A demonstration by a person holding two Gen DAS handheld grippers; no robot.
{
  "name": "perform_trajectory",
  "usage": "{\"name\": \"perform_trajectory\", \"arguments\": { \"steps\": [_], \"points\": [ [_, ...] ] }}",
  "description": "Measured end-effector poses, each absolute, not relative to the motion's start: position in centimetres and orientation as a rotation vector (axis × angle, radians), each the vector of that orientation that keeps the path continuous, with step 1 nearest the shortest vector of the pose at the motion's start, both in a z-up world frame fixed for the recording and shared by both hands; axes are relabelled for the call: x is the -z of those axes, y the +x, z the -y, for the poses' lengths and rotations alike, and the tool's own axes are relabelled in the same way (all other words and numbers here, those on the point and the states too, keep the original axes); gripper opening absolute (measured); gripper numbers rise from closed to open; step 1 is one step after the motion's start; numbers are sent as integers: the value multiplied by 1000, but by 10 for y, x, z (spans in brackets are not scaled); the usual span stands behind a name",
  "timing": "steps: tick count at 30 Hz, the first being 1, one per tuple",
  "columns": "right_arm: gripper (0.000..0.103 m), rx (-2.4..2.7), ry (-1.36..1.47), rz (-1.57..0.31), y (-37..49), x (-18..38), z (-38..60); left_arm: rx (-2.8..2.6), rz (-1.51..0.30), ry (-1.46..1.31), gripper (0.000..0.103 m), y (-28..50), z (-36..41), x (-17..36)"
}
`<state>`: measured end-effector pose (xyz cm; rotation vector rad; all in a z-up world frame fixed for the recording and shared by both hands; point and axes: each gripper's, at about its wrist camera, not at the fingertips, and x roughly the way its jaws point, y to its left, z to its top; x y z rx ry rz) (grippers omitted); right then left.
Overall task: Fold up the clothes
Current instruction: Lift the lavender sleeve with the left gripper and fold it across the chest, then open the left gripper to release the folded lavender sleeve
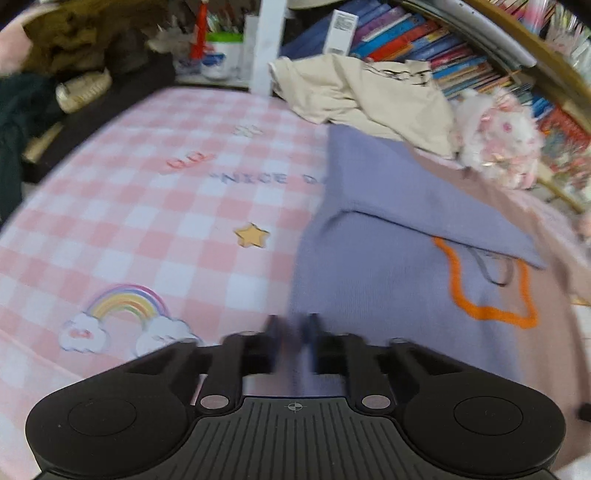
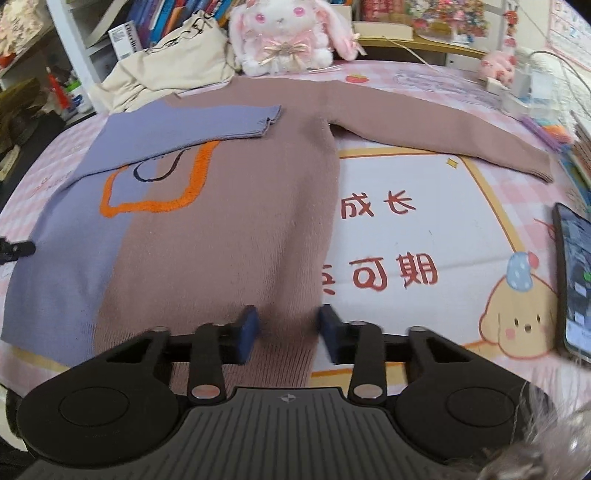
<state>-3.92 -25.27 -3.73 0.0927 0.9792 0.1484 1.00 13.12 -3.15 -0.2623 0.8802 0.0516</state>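
My left tongs are drawn in narrow at the lavender hem edge of the sweater; motion blur keeps me from seeing whether knit is actually pinched between the pads. My right tongs stand partly open, astride the brown hem of the same sweater, with the fabric bunched up between the pads, which do not visibly press it.

I judge this as the start of the body fold: one sleeve, the lavender sleeve, already lies across the chest beyond my right tongs, while the brown sleeve stretches out far to the right, unfolded. The next move, I think, calls for both tongs to bite the hem firmly and level, or else for the brown sleeve to be brought in first.

Counting: one sweater on the checked bed cover, two sleeves, one cream garment heaped beyond it, one plush rabbit, one phone to the right.
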Motion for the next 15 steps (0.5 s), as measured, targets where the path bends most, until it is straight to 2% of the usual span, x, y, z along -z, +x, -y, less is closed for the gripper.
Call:
{"name": "perform_trajectory", "arguments": {
  "steps": [2,5,15],
  "points": [
    [19,-135,112,-972,-42,37,251,-37,-866,-258,4,6,-129,32],
    [15,-117,122,-963,-44,37,246,-19,-851,-267,4,2,-133,31],
    [14,-119,126,-936,-55,38,228,17,-849,-249,4,-13,-150,25]
  ]
}}
